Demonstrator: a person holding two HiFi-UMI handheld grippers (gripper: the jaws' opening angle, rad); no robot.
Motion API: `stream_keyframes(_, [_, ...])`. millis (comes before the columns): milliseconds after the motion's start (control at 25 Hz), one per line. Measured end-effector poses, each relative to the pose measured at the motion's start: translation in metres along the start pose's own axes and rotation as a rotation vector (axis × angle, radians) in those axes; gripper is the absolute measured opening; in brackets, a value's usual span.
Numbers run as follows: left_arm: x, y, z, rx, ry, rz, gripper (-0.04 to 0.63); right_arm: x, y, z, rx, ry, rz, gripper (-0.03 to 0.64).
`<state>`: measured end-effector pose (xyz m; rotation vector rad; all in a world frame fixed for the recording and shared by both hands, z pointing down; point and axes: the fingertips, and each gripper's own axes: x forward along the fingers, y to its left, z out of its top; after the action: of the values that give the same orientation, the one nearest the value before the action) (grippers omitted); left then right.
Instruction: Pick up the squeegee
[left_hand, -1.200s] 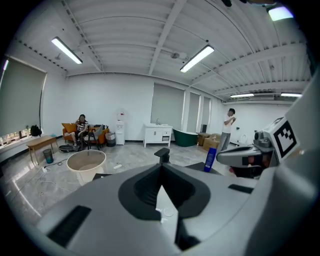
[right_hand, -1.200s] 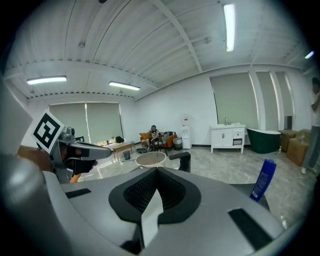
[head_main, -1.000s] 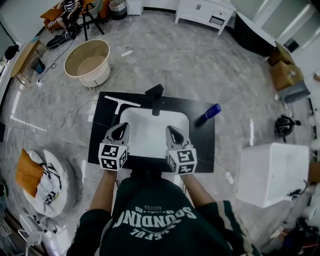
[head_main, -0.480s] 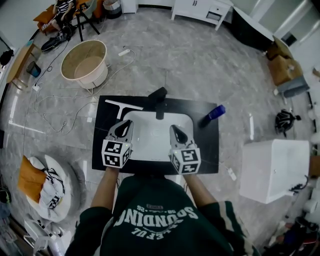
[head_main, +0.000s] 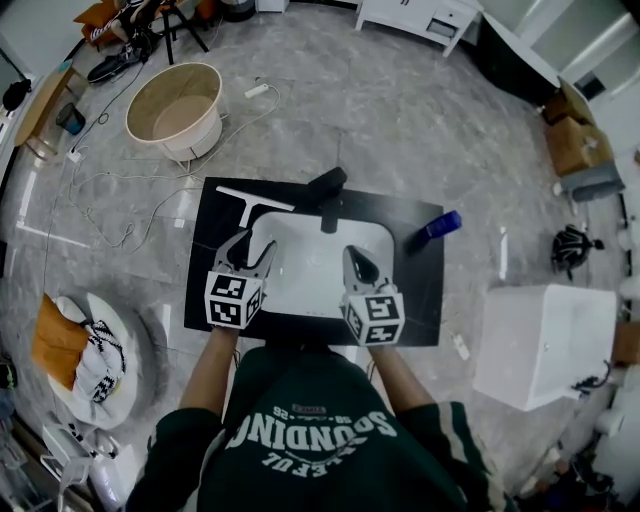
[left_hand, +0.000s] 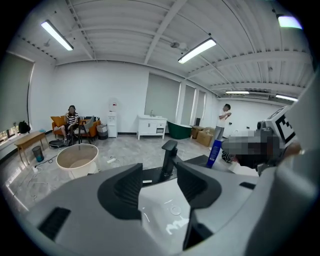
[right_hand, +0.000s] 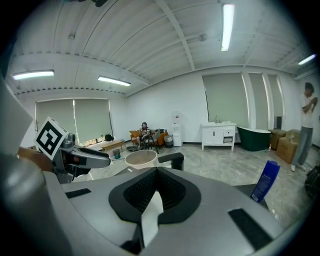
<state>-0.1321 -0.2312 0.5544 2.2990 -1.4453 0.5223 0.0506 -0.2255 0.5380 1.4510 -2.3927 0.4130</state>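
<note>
Tool L (head_main: 254, 248) just opened wide, empty, tool R (head_main: 353, 257) shut

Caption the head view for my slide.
Left gripper, fingers just opened and empty, hovers at the white basin's left edge, short of the squeegee on the black counter beside the faucet.

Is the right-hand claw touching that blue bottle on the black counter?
Apart. The head view shows the right gripper over the white sink, with a stretch of bare black counter between it and the blue bottle.
</note>
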Motion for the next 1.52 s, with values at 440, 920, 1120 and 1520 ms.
stream_keyframes(440, [0.012,0.029,-0.06,-0.045,0.161,0.036,0.195,0.007,0.005,-0.018,-0.001,0.057,0.011,0.002])
stream_keyframes(920, [0.042,0.066,-0.081,-0.025,0.235,0.081,0.195,0.009,-0.009,-0.038,0.026,0.114,-0.025,0.002])
stream_keyframes(1120, [0.059,0.085,-0.085,-0.014,0.267,0.089,0.195,0.009,-0.013,-0.041,0.033,0.132,-0.042,0.002])
stream_keyframes(1520, [0.091,0.116,-0.106,-0.006,0.34,0.102,0.195,0.009,-0.021,-0.053,0.053,0.164,-0.071,0.002])
